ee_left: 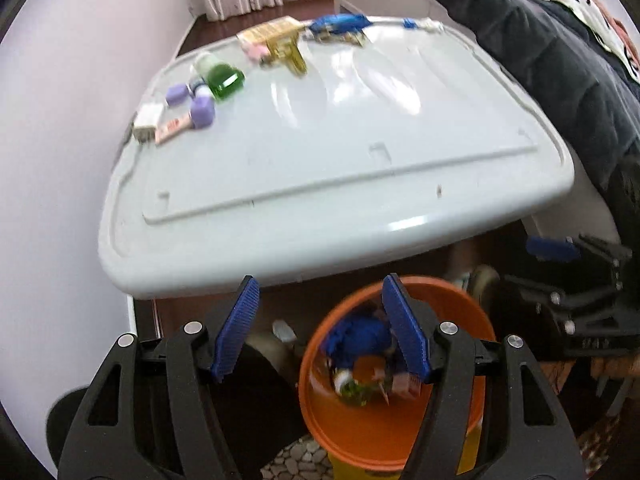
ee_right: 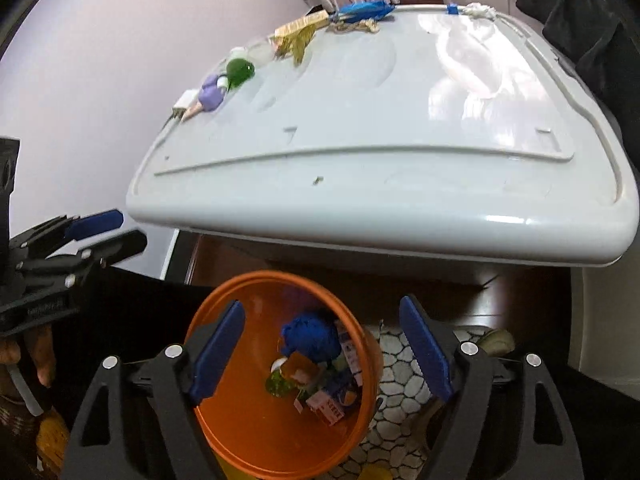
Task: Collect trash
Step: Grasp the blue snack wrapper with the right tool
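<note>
An orange bucket (ee_left: pixel 452 416) (ee_right: pixel 236 432) stands on the floor below the white table's (ee_left: pixel 320 168) (ee_right: pixel 380 152) near edge. It holds a blue crumpled piece (ee_left: pixel 360 336) (ee_right: pixel 312 334), a green item and small cartons. My left gripper (ee_left: pixel 320 328) is open and empty above the bucket's left rim. My right gripper (ee_right: pixel 320 354) is open and empty above the bucket. Trash lies along the table's far left edge: a green bottle (ee_left: pixel 220 74) (ee_right: pixel 239 69), purple caps (ee_left: pixel 202 112) (ee_right: pixel 212 96), a gold wrapper (ee_left: pixel 280 42) (ee_right: pixel 298 36), a blue wrapper (ee_left: pixel 340 24) (ee_right: pixel 364 9).
A dark jacket (ee_left: pixel 540 52) hangs at the table's right side. A pebble-pattern mat (ee_right: pixel 400 380) lies on the floor by the bucket. A white wall (ee_left: pixel 72 100) runs along the left. The other gripper shows at each view's side: the right one (ee_left: pixel 560 280), the left one (ee_right: pixel 80 240).
</note>
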Demonstrator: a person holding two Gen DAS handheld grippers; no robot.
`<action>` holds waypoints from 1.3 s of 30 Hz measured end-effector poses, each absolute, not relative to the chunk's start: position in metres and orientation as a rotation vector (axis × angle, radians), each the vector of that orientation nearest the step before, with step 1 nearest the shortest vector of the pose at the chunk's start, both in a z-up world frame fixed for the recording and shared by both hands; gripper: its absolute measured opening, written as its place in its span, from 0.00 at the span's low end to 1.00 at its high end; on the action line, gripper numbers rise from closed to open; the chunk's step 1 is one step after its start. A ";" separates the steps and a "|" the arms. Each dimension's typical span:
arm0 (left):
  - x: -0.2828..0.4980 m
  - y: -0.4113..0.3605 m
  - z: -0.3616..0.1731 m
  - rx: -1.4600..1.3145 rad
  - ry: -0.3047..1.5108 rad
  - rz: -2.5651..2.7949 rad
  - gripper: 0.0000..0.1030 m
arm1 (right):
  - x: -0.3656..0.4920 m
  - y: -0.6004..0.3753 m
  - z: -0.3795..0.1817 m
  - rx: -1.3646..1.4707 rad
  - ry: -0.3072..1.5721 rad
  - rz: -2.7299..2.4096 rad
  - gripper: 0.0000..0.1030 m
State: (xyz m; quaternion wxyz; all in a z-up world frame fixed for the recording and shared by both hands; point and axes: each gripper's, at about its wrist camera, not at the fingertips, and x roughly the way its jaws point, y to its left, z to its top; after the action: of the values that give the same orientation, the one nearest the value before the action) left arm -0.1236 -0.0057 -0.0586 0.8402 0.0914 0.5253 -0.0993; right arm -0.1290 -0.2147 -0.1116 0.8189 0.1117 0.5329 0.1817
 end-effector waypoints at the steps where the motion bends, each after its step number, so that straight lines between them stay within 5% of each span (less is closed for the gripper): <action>1: -0.120 -0.007 -0.056 0.191 1.102 -0.207 0.61 | -0.127 -0.214 -0.111 0.242 1.135 0.388 0.77; 24: -0.025 -0.040 -0.037 0.171 1.002 -0.196 0.61 | -0.033 -0.226 -0.036 0.119 0.938 0.371 0.87; 36: 0.019 -0.032 -0.053 0.089 1.009 -0.186 0.61 | 0.146 -0.189 -0.048 -0.265 0.796 0.322 0.90; 39: 0.023 -0.028 -0.052 0.078 1.006 -0.197 0.62 | 0.181 -0.174 -0.053 -0.362 0.772 0.366 0.85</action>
State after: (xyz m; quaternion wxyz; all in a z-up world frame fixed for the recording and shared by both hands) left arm 0.0225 -0.0280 -0.0518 0.8707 0.0374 0.4813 -0.0941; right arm 0.1808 -0.1740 -0.0534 0.8943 -0.1744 0.3723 0.1766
